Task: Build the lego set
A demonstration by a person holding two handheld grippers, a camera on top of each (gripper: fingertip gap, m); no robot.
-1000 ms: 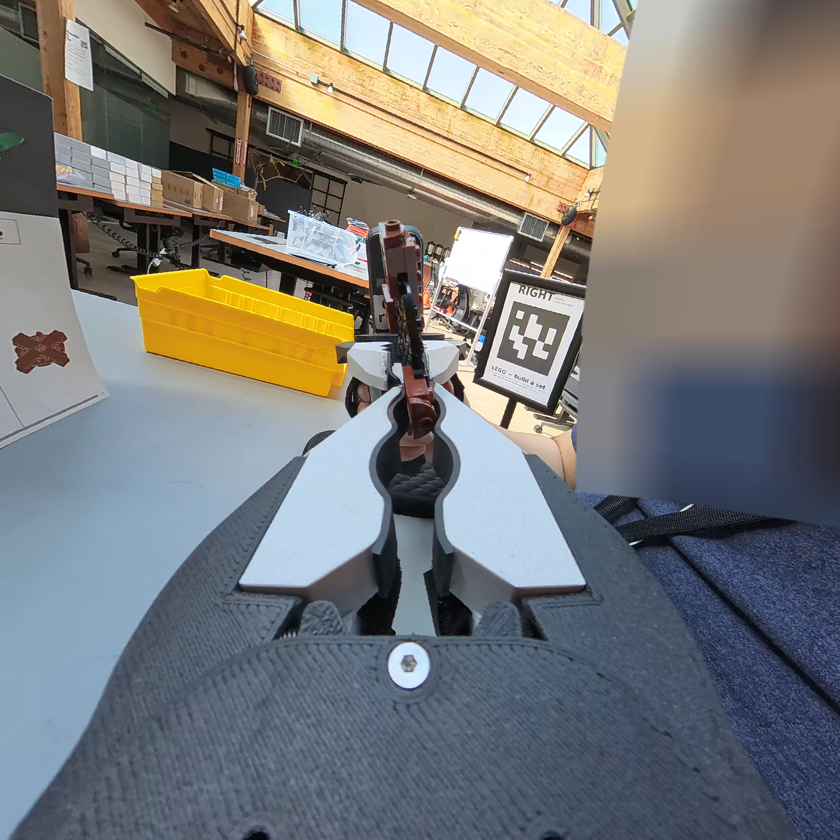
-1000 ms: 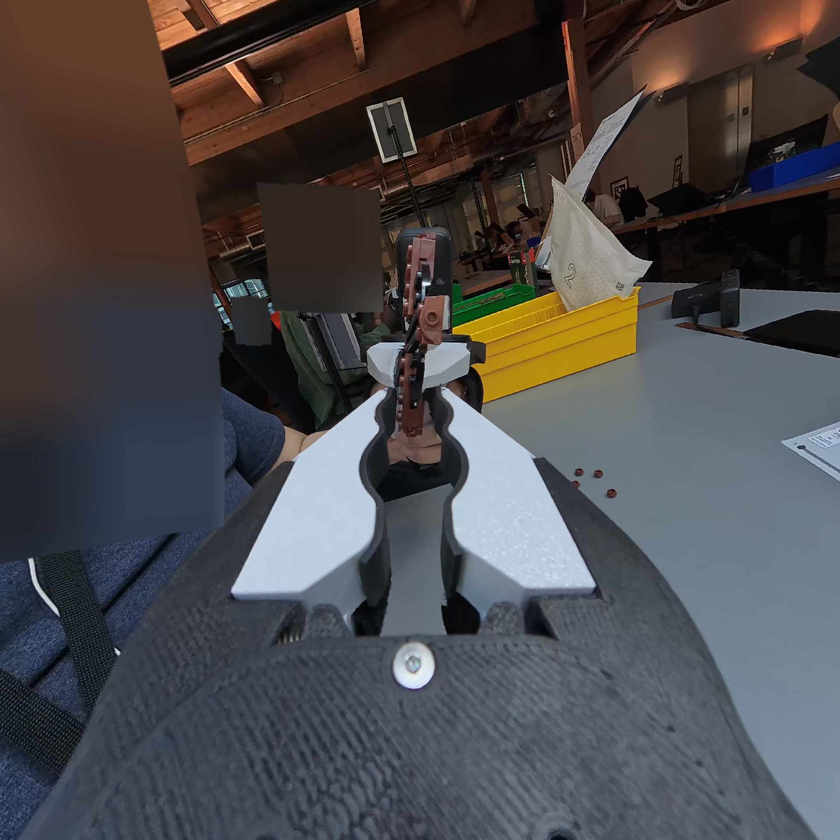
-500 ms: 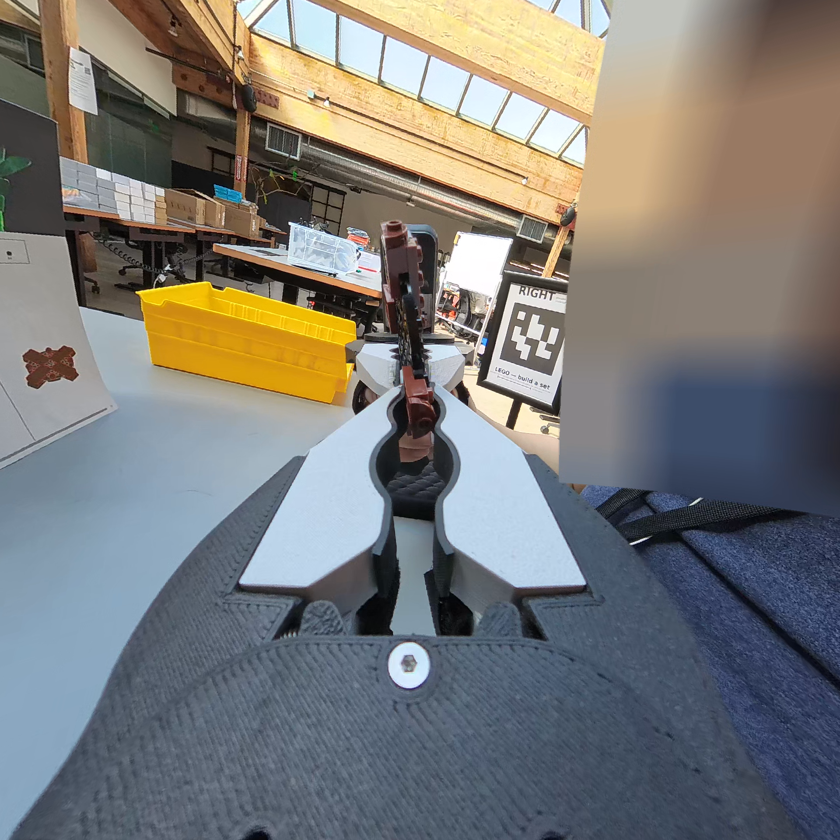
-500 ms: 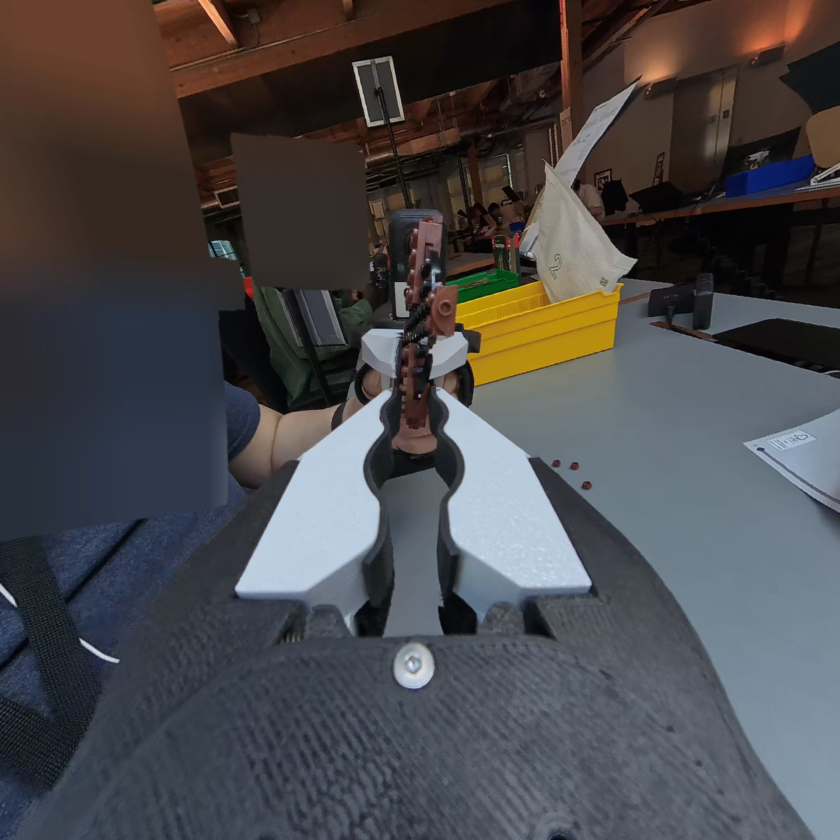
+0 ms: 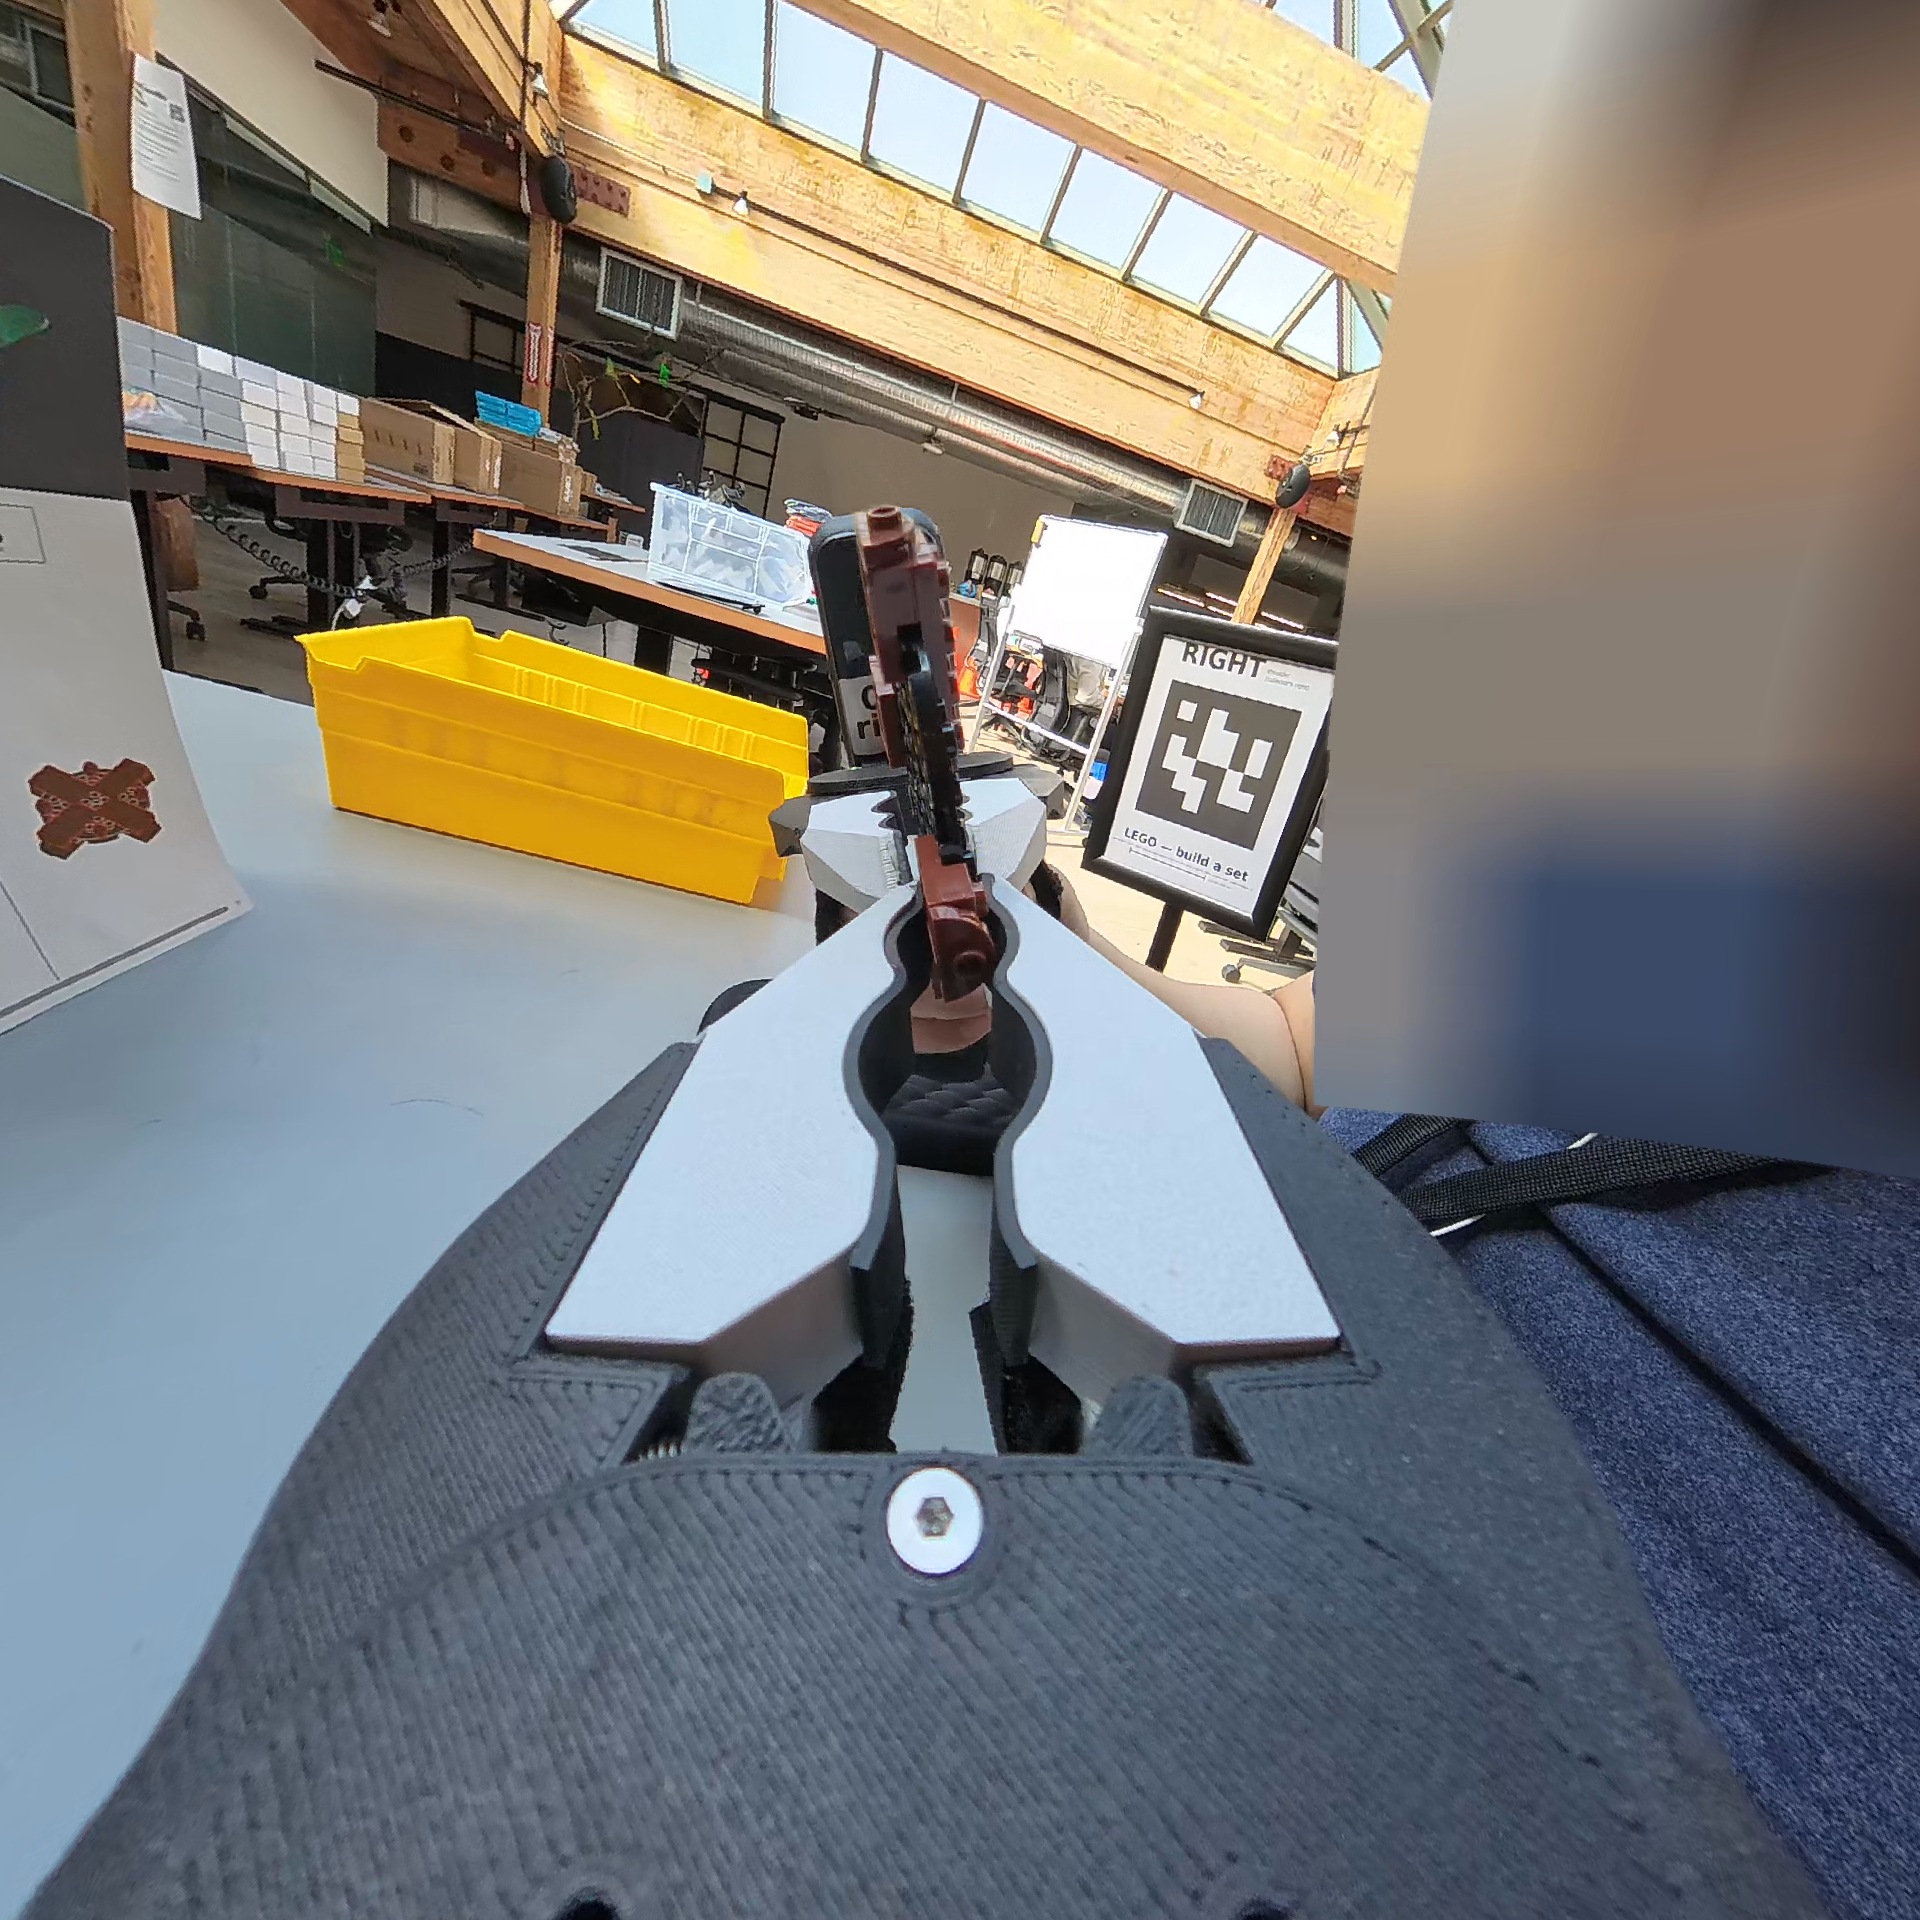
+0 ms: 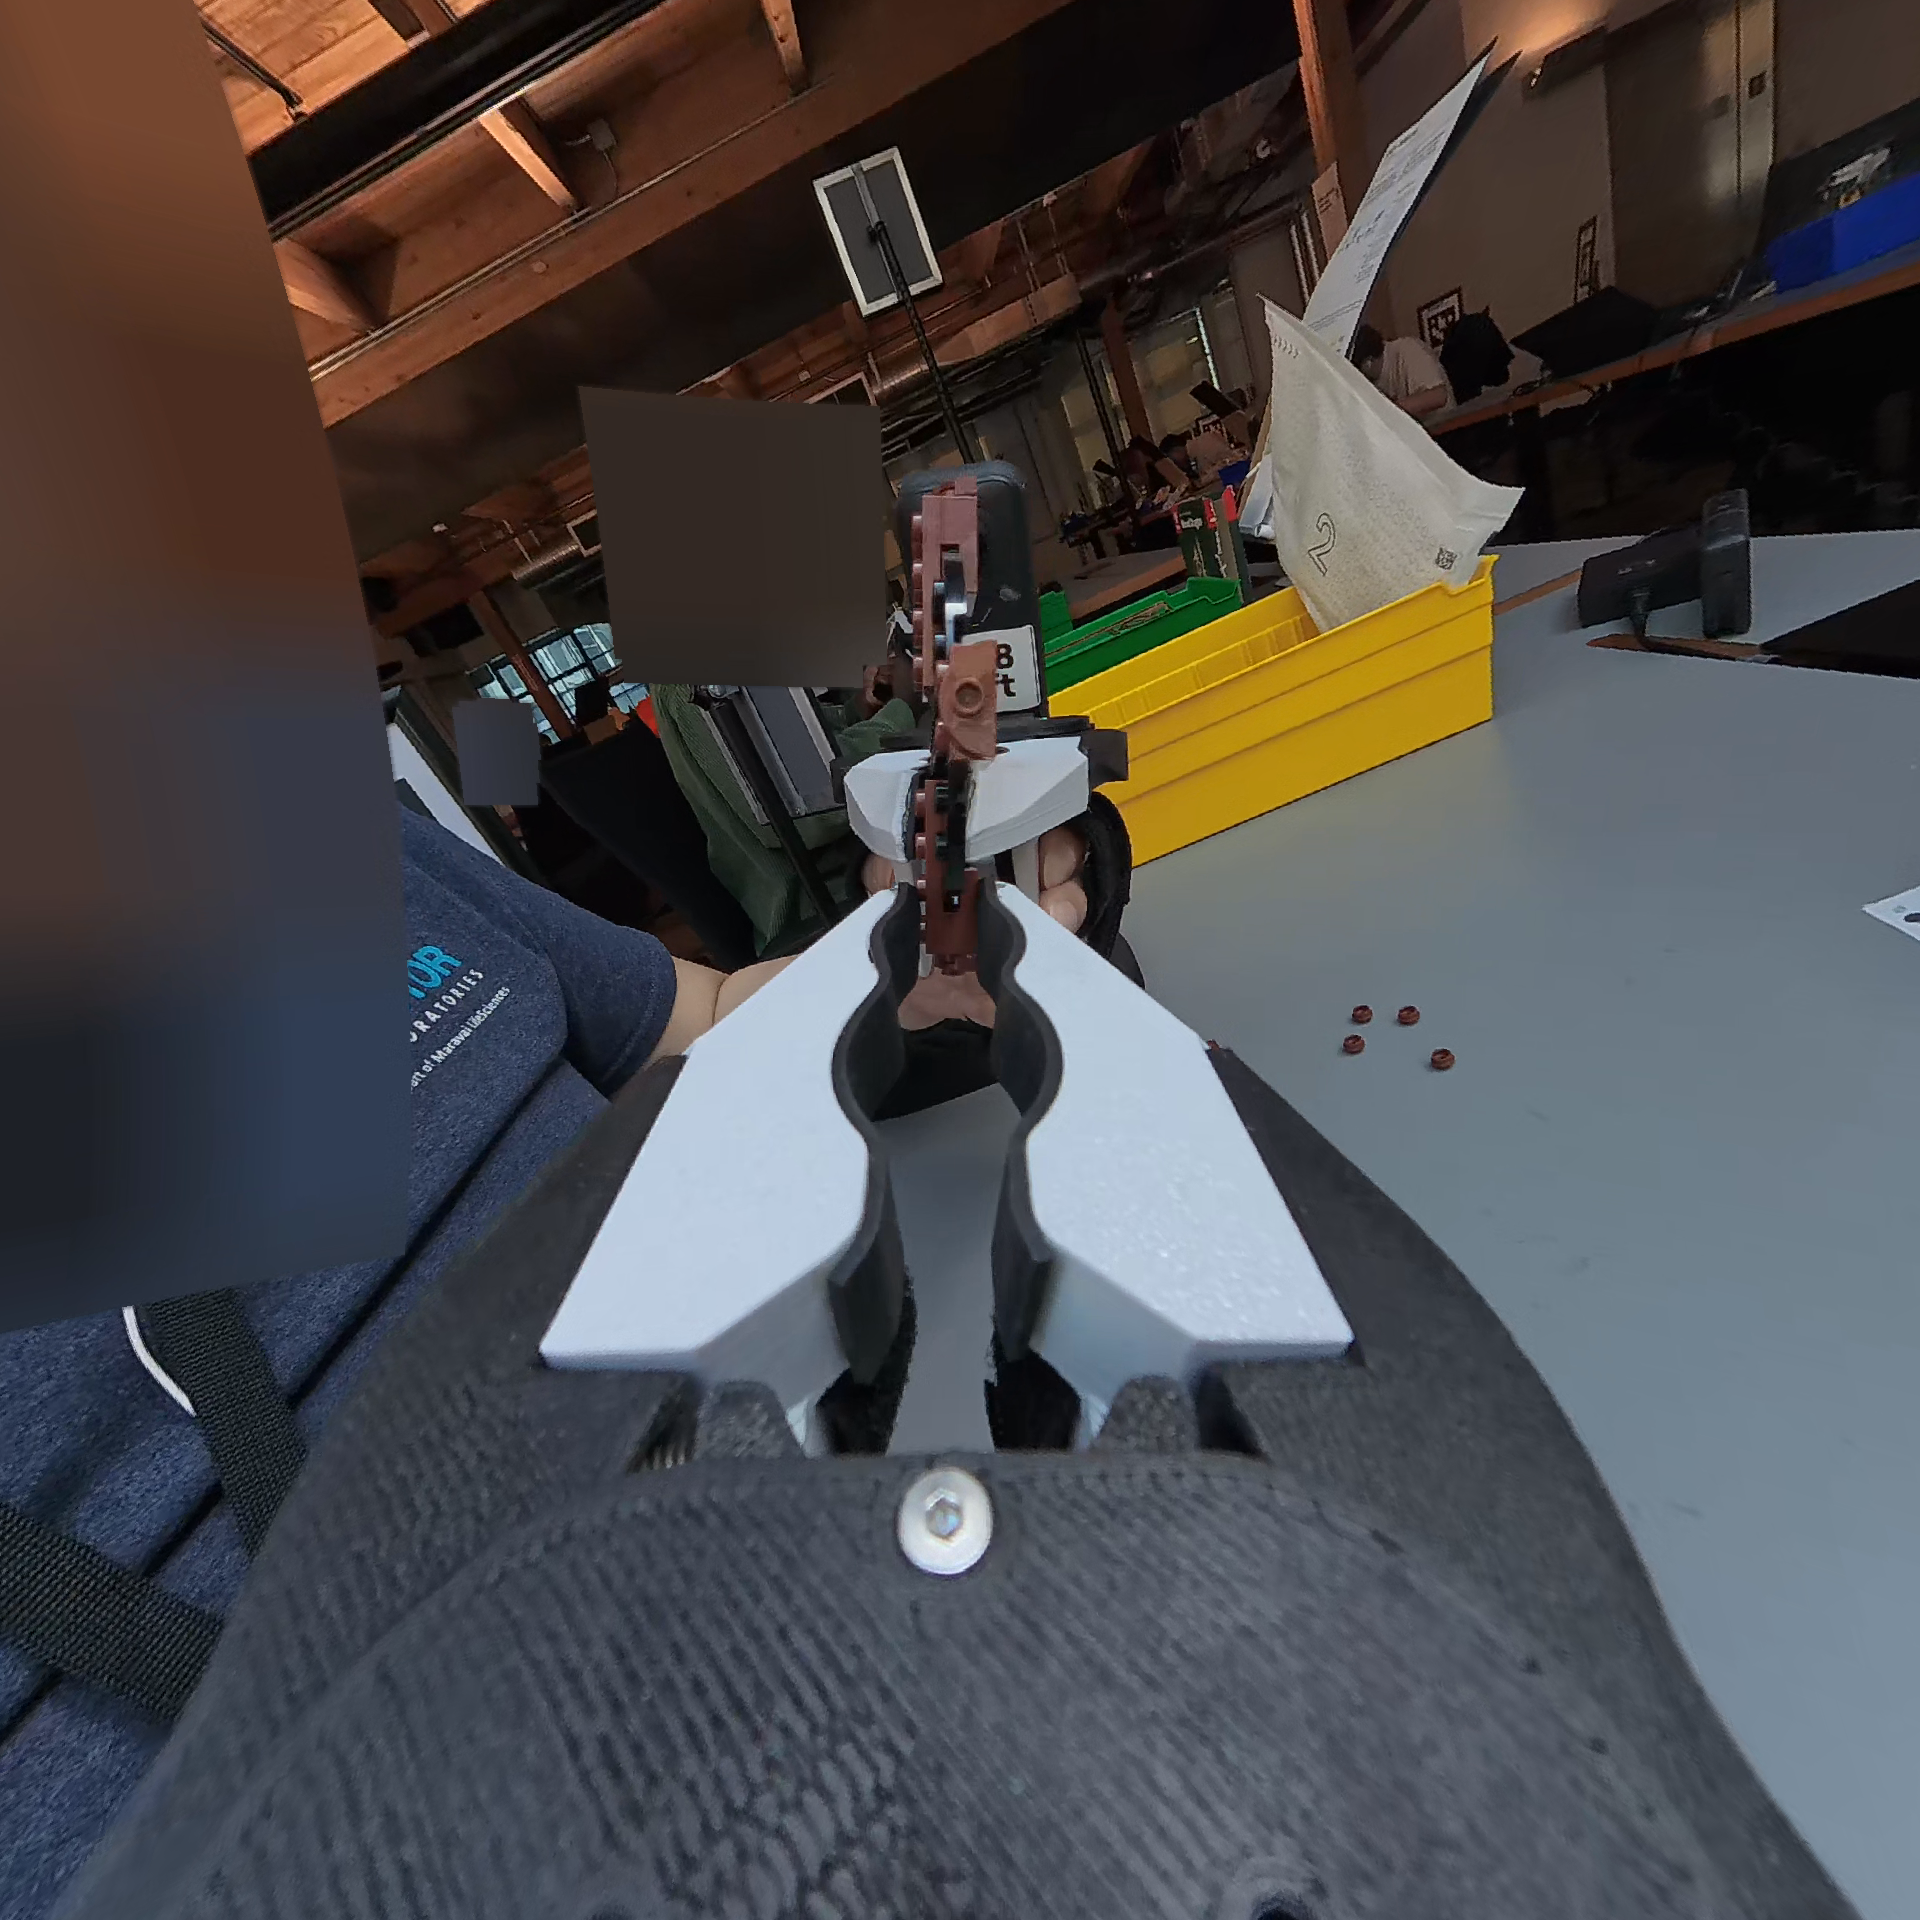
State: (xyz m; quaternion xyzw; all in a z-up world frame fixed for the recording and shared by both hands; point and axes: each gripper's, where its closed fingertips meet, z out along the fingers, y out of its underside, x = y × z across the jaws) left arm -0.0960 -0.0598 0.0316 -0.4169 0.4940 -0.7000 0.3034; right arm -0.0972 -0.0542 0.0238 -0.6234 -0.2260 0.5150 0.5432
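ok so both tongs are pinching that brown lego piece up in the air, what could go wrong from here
1. Both the left tongs and the right tongs hold the thin lego build by its edges only; a twist or pull could snap it apart.
2. It hangs above the grey table, so a slip might drop it and scatter bricks.
3. The four small brown studs lie loose on the table and could be knocked away.
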